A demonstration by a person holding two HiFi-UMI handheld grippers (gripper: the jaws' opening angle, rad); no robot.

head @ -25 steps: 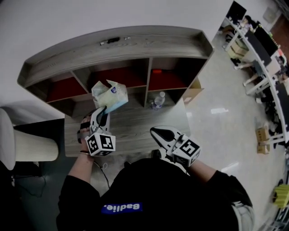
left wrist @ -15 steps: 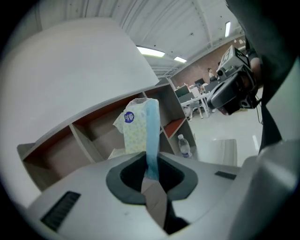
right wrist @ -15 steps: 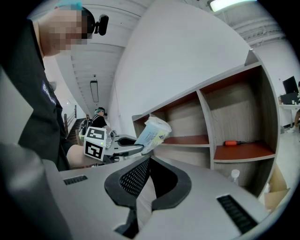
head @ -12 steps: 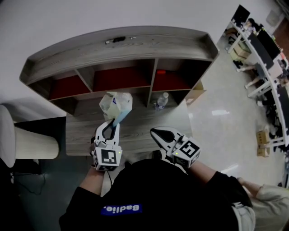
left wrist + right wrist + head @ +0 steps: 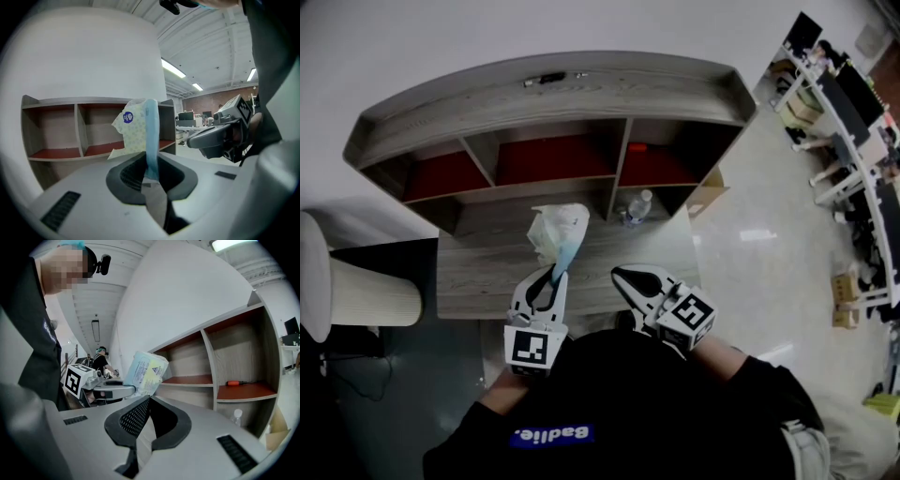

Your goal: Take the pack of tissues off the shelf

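The pack of tissues, pale yellow-green with a blue edge, hangs in the air above the low wooden tabletop, in front of the shelf. My left gripper is shut on the pack's blue edge, with the pack sticking out beyond the jaws. In the right gripper view the pack shows from its other side, beside the left gripper. My right gripper hovers close to the right of it, shut with nothing between its jaws.
The shelf has three red-floored compartments; an orange-handled screwdriver lies in the right one. A water bottle stands below it, a cardboard box to its right. A small dark object lies on the shelf top. A white cylinder stands left.
My left gripper has carried the pack to the right and back toward the person, away from the shelf front. The right gripper has stayed where it was.
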